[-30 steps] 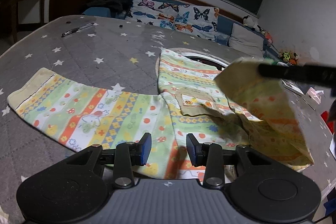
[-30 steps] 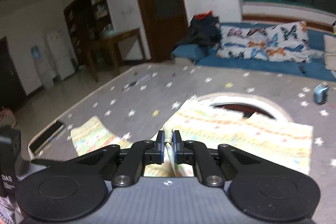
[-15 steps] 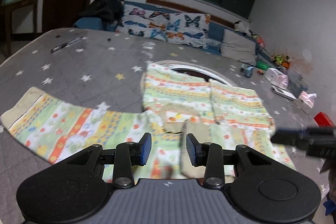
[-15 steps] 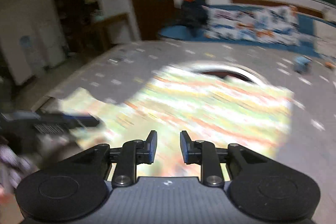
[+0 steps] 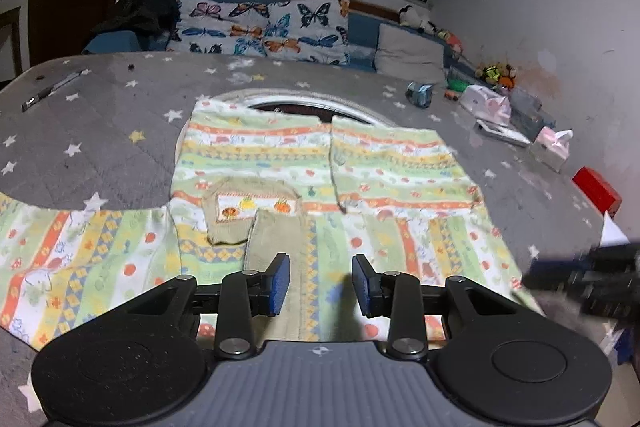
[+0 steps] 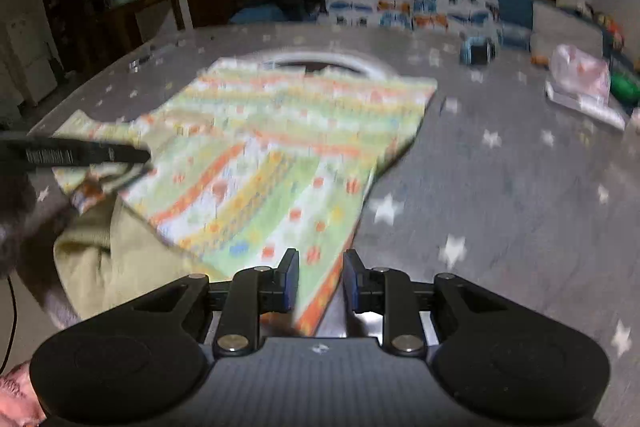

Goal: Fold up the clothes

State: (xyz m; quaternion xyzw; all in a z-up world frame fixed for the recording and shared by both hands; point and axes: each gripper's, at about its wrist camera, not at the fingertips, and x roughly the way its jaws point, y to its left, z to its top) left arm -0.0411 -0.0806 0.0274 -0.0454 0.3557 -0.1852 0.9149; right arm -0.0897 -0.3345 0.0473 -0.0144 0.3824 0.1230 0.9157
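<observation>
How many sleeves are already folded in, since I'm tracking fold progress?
1. The right sleeve lies folded across the patterned shirt; the left sleeve is spread out flat on the star-print cover.

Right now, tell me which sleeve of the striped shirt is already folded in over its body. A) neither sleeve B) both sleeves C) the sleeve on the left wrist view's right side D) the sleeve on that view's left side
C: in the left wrist view the right sleeve lies folded across the striped shirt, while the left sleeve is spread out flat on the starred cover.
</observation>
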